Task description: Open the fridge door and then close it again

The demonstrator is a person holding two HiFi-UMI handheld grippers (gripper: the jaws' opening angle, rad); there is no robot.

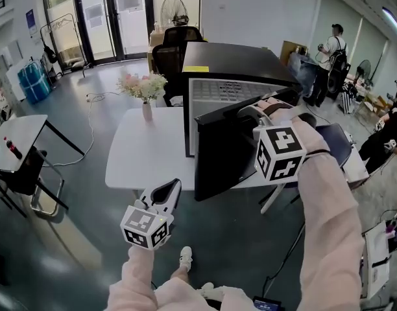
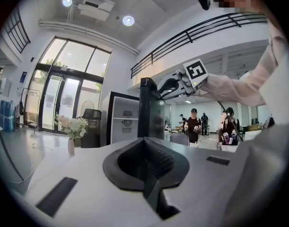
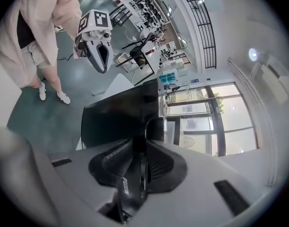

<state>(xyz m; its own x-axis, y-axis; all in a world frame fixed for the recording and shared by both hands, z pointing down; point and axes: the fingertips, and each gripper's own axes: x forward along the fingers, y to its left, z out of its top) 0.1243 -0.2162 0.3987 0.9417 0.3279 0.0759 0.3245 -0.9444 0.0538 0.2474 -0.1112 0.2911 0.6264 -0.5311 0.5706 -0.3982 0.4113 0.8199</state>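
Observation:
A black mini fridge (image 1: 240, 62) stands on a white table (image 1: 139, 155). Its door (image 1: 218, 153) is swung partly open toward me, and the white inside (image 1: 226, 96) shows. My right gripper (image 1: 253, 113) is at the door's top edge. In the right gripper view the dark door edge (image 3: 118, 119) runs between the jaws, and my right gripper (image 3: 143, 148) is shut on it. My left gripper (image 1: 167, 190) hangs free below the table's front edge, shut and empty. From the left gripper view I see the door (image 2: 149, 110) edge-on, with the right gripper (image 2: 165, 86) at its top.
A vase of flowers (image 1: 145, 91) stands on the table left of the fridge. A black office chair (image 1: 176, 44) is behind it and a blue chair (image 1: 336, 141) to the right. Another table (image 1: 17, 135) stands at far left. People (image 1: 331, 50) stand at back right.

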